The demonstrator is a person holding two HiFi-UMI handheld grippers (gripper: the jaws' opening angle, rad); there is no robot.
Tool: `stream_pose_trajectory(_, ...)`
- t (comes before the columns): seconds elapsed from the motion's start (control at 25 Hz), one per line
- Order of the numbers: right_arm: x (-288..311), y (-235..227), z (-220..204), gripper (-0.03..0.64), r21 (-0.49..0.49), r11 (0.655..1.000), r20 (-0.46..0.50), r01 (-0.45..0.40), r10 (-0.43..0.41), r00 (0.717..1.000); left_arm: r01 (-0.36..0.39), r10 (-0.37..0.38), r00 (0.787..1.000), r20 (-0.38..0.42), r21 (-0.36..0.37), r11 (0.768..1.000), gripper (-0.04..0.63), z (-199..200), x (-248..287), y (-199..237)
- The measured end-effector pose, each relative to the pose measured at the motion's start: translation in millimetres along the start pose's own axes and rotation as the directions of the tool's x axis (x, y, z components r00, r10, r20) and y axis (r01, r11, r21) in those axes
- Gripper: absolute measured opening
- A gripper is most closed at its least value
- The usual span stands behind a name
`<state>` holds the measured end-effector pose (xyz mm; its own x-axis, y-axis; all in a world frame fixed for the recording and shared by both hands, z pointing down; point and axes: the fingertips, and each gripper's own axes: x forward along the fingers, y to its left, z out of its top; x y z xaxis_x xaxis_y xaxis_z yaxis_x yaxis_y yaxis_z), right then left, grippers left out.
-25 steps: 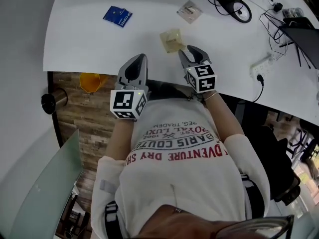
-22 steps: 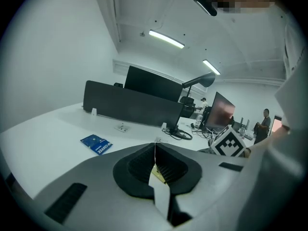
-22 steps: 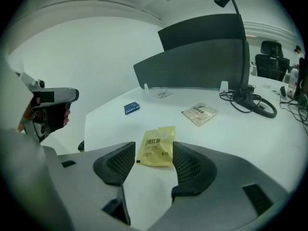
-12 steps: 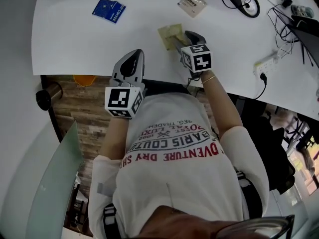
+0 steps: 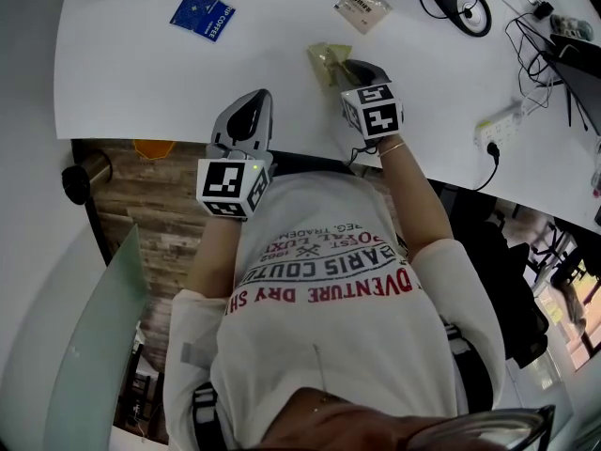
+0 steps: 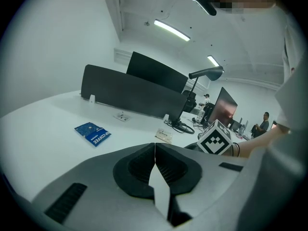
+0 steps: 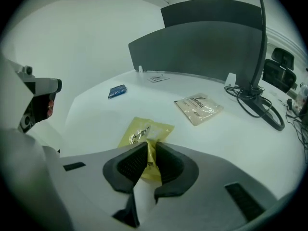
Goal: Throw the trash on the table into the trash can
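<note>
A yellow wrapper [image 5: 324, 57] [image 7: 145, 131] lies on the white table [image 5: 141, 73] near its front edge. My right gripper [image 5: 342, 68] [image 7: 151, 153] is shut on the wrapper's near end; its jaws have just been closing and the crumpled foil sits pinched between the pads. Left of it, my left gripper [image 5: 254, 101] [image 6: 155, 150] hovers over the table's front edge, shut with nothing in it. A blue coffee sachet [image 5: 202, 15] [image 6: 93, 133] [image 7: 117, 91] lies far left. A beige packet [image 5: 362, 6] [image 7: 198, 107] lies beyond the wrapper.
Black cables and a round black object [image 5: 460, 7] crowd the table's back right, with a power strip [image 5: 498, 120] at the right edge. An orange container [image 5: 150, 147] shows below the table's front-left edge. Dark divider panels [image 7: 211, 37] line the far side.
The right gripper reached forward and down onto the yellow wrapper and closed on it; the wrapper's near end is now bunched up. The left gripper dropped a little toward the table edge.
</note>
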<state>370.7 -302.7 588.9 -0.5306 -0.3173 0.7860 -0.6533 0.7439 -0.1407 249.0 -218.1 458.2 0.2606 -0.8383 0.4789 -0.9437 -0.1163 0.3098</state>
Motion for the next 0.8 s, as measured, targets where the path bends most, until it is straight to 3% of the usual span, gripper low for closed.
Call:
stream_pose_trajectory(0.24, -10, 12, 12, 0.037, -0.037, 0.997, 0.034, -0.073, 0.075, 0.997, -0.053, 0.054, 0.998, 0.036, -0.004, 0.999, 0.023, 3, -13, -3)
stream_pose_trajectory(0.48, -26, 57, 59, 0.037, -0.135, 0.978, 0.117, -0.159, 0.175, 0.978, -0.168, 0.171, 0.98, 0.105, -0.035, 0.985, 0.023, 8, -51, 13)
stream_pose_trajectory(0.64, -27, 121, 91, 0.037, -0.222, 0.938, 0.132, -0.266, 0.3, 0.945, -0.268, 0.277, 0.95, 0.146, -0.082, 0.96, 0.023, 5, -95, 42)
stream_pose_trajectory(0.8, -8, 211, 120, 0.037, -0.355, 0.848, 0.08, -0.392, 0.446, 0.892, -0.405, 0.432, 0.887, 0.165, -0.175, 0.898, 0.023, -10, -153, 92)
